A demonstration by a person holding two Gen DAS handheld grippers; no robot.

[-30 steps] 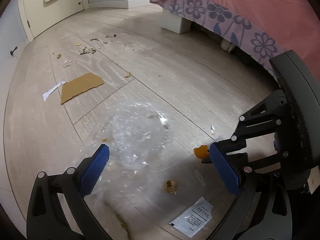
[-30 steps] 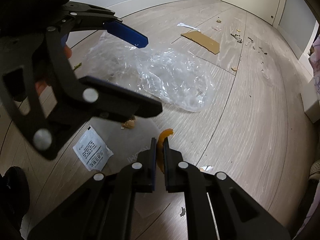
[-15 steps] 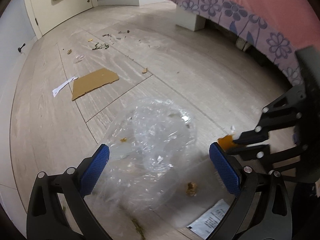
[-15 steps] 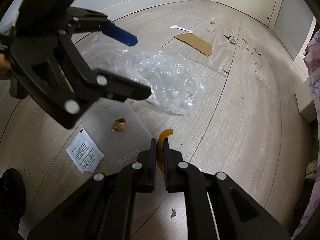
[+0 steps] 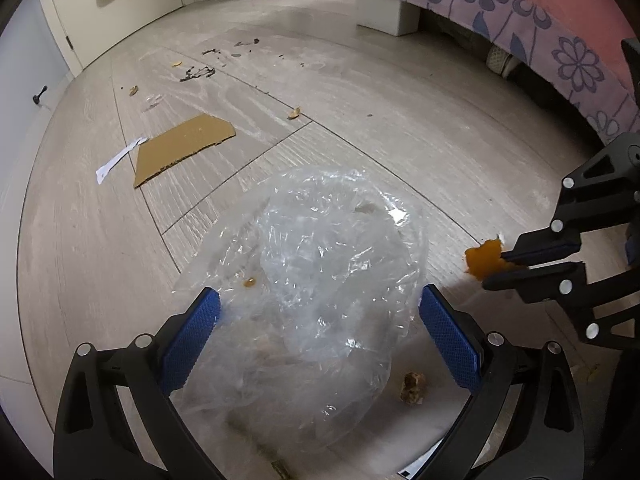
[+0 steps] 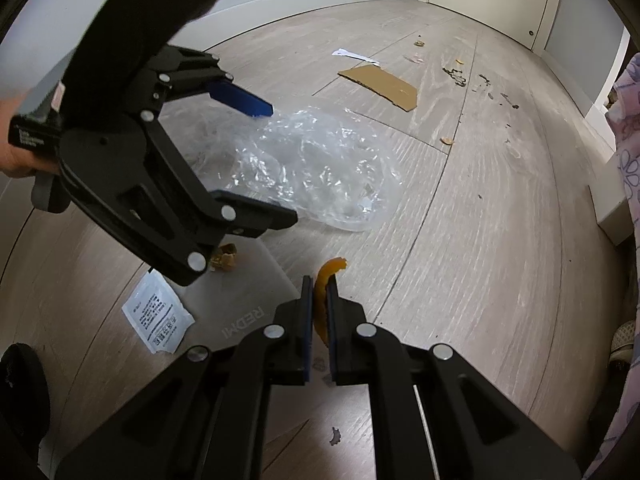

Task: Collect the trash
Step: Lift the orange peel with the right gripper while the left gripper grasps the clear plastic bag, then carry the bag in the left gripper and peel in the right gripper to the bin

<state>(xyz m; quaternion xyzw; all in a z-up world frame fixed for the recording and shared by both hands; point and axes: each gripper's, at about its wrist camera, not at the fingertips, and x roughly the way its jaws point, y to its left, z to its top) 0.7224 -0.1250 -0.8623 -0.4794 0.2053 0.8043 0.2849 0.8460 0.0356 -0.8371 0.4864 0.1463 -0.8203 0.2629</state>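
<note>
1. Low centre of the right wrist view, the right claw [image 6: 318,312] is clamped on an orange peel [image 6: 326,276], held clear of the floor [image 6: 480,240].
2. Left of it lie a white packet [image 6: 158,318] and a brown scrap [image 6: 225,261], both still to be picked up.
3. At the bottom of the left wrist view, the left claw [image 5: 320,340] stands wide open, its pads either side of the clear bag [image 5: 320,280] without pressing it.
4. Judged step: getting the bag held open for the peel. Next, the left claw should pinch the bag's edge and lift its mouth.
5. Upper left, cardboard [image 5: 182,148], a paper strip [image 5: 118,160] and crumbs wait.
</note>
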